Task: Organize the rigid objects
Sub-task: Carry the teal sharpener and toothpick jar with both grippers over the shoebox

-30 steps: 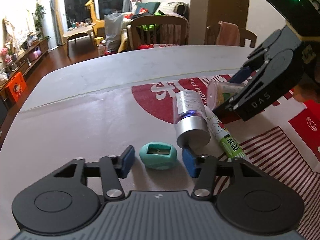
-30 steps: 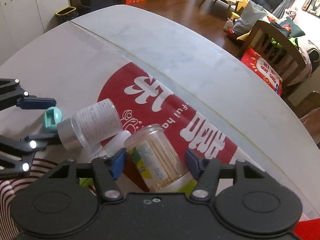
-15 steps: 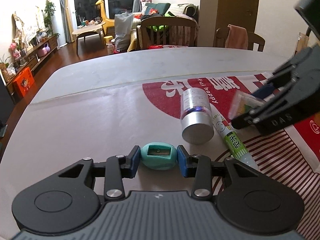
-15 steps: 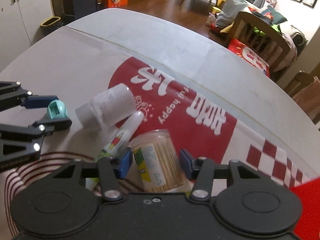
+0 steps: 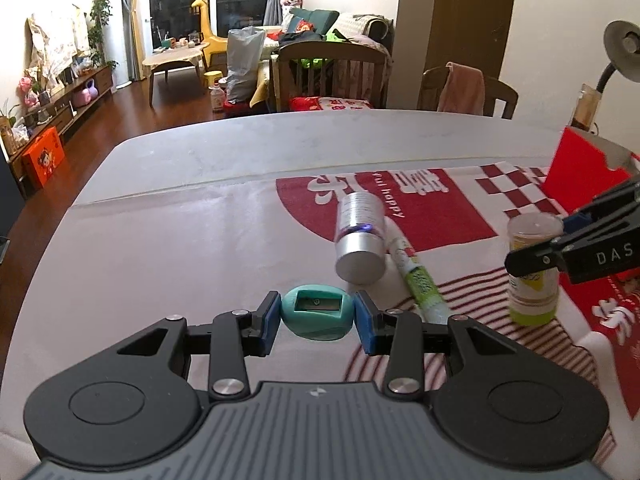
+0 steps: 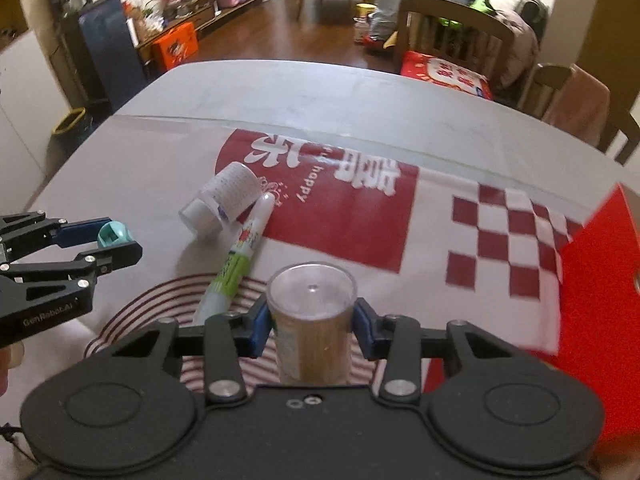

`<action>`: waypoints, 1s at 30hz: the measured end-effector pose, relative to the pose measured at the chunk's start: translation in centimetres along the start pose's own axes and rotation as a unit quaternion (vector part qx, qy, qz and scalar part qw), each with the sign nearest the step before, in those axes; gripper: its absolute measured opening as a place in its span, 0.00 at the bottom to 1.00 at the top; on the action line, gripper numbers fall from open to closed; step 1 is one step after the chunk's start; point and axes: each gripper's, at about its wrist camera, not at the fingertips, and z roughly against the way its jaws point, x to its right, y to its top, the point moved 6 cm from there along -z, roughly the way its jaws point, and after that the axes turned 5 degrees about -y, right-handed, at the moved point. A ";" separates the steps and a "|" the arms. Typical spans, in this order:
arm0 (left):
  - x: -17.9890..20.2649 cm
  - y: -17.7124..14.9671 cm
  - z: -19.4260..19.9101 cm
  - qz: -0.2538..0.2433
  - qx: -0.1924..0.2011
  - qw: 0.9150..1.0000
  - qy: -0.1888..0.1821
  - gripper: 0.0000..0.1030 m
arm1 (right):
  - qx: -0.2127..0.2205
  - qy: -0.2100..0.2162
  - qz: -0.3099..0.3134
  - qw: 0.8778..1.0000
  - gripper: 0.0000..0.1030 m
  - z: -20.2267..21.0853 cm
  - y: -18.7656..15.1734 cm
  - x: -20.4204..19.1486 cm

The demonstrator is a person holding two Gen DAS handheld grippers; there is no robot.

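Both grippers carry a load. Left gripper (image 5: 316, 317) is clamped on the teal pencil sharpener (image 5: 317, 312), its blue pads pressing either side. Right gripper (image 6: 312, 326), whose jaws have just been closing, clasps the upright toothpick jar (image 6: 311, 320). Between them, a silver-capped bottle (image 5: 360, 248) lies on its side touching a glue pen (image 5: 416, 276) on the red-and-white mat (image 5: 436, 216), near a red box (image 6: 592, 280).

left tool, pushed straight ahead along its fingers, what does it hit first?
Probably the silver-capped bottle lying on its side, slightly right of the line. The left tool is already shut on the teal sharpener; directly ahead is bare tablecloth. Depth is unclear, so it might pass just left of the bottle.
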 end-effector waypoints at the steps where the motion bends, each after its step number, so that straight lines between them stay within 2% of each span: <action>1: 0.2 0.0 0.4 -0.001 -0.001 1.000 0.000 0.37 | -0.001 0.003 -0.010 1.000 0.40 0.5 -0.3 0.3; 10: 3.7 0.9 4.2 -0.008 -0.006 1.000 -0.028 0.37 | 0.008 0.023 -0.058 0.998 0.40 6.1 -2.0 2.8; 22: 10.2 4.0 8.2 -0.018 -0.010 0.999 -0.047 0.37 | 0.017 0.066 -0.073 0.995 0.40 12.1 -2.2 7.6; 30: 17.1 6.6 8.0 -0.030 -0.003 0.997 -0.073 0.37 | 0.044 0.048 -0.073 0.995 0.40 14.9 -2.0 13.0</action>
